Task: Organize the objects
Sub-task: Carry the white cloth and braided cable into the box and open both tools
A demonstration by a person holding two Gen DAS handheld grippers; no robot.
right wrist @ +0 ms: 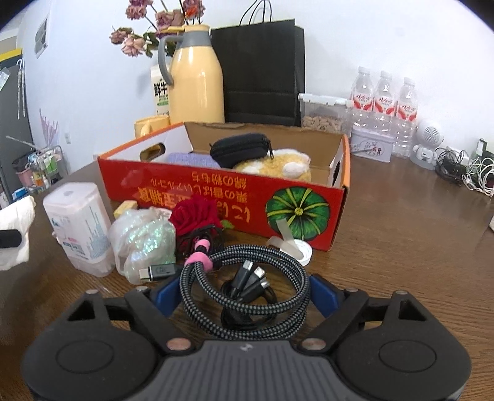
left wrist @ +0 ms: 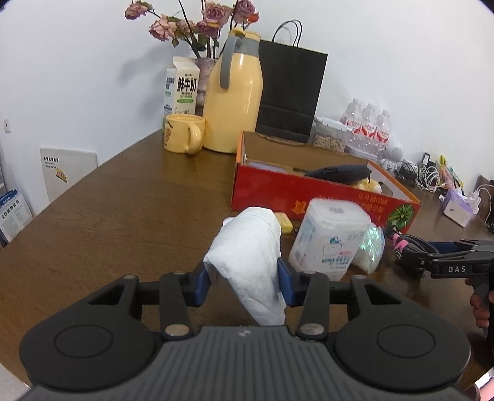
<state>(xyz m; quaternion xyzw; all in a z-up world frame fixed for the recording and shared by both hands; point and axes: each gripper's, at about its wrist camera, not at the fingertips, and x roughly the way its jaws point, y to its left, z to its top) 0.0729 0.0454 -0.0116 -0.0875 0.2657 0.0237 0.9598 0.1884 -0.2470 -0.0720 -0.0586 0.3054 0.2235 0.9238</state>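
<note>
The red box already held a pouch and plush; the left gripper clamped a tissue wad; the right gripper straddled the cable coil, grip uncertain; near clutter remained.

Premises: a lived-in domestic room, most likely a dining or living area. Evidence follows. A brown wood-grain counter stands against plain white walls. Along its back edge: a yellow thermos jug, a matching yellow mug, a milk carton, a vase of dried roses and a black paper shopping bag. Three bottles of water, a clear container of snacks and a tangle of chargers sit at the right. A wire rack of household items stands on the floor beyond the counter.
</note>
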